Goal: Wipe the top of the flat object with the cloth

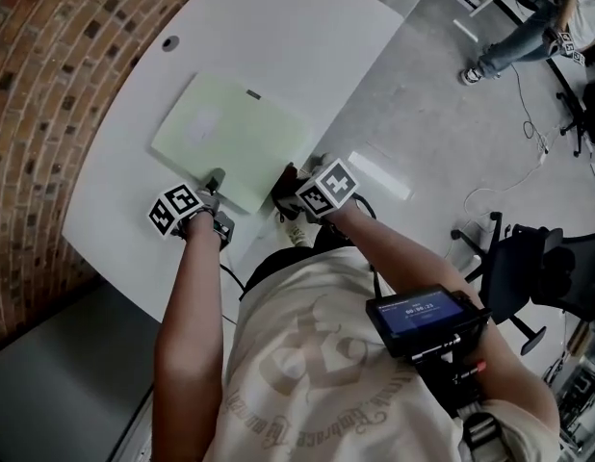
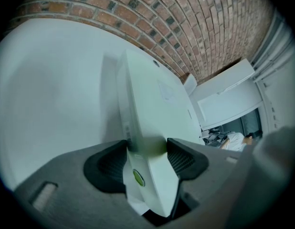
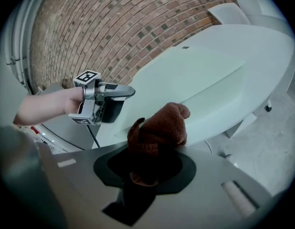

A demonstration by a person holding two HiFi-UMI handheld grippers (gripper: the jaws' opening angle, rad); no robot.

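Clamping the near edge of the flat object (image 1: 230, 133) tight in the left gripper (image 2: 147, 150), on the white table (image 1: 278, 27); pinching the bunched brown cloth (image 3: 159, 128) in the right gripper (image 3: 147, 165), just beside that object's near right edge.

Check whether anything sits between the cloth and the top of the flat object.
Nothing visible does. The brown cloth, shut in the right gripper, is at the near edge of the flat object, whose top lies bare ahead. The left gripper clamps that same edge off to one side, not in the cloth's path.
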